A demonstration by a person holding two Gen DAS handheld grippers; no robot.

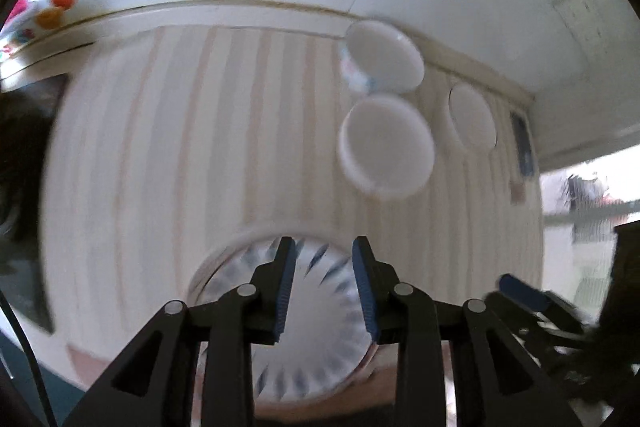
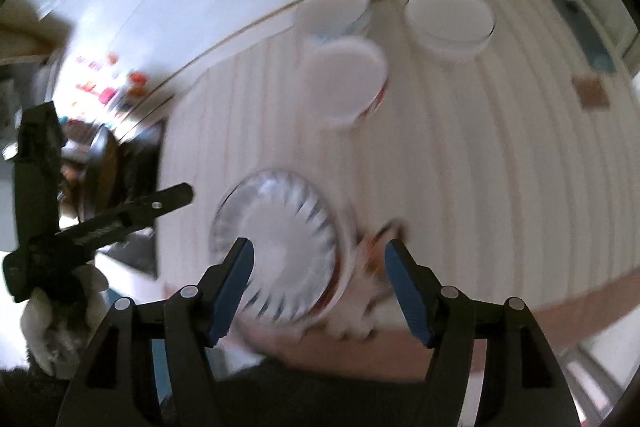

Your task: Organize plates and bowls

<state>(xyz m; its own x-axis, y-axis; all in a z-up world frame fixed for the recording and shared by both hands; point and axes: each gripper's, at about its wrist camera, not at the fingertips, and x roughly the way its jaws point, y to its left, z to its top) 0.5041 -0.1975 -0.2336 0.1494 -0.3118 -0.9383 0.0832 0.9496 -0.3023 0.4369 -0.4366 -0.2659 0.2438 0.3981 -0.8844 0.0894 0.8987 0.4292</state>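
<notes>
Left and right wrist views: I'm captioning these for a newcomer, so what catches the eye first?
The patterned plate with dark radial strokes lies at the table's near edge, below the open left gripper; the open right gripper hovers nearby. Farther back on the striped tablecloth stand three white bowls, two close together and one apart at the right.

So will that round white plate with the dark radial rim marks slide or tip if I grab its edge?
The round white plate with dark radial rim marks looks rigid and glossy, so probably slippery. It lies flat on the striped tablecloth, so it would likelier slide than tip. It is probably breakable.
</notes>
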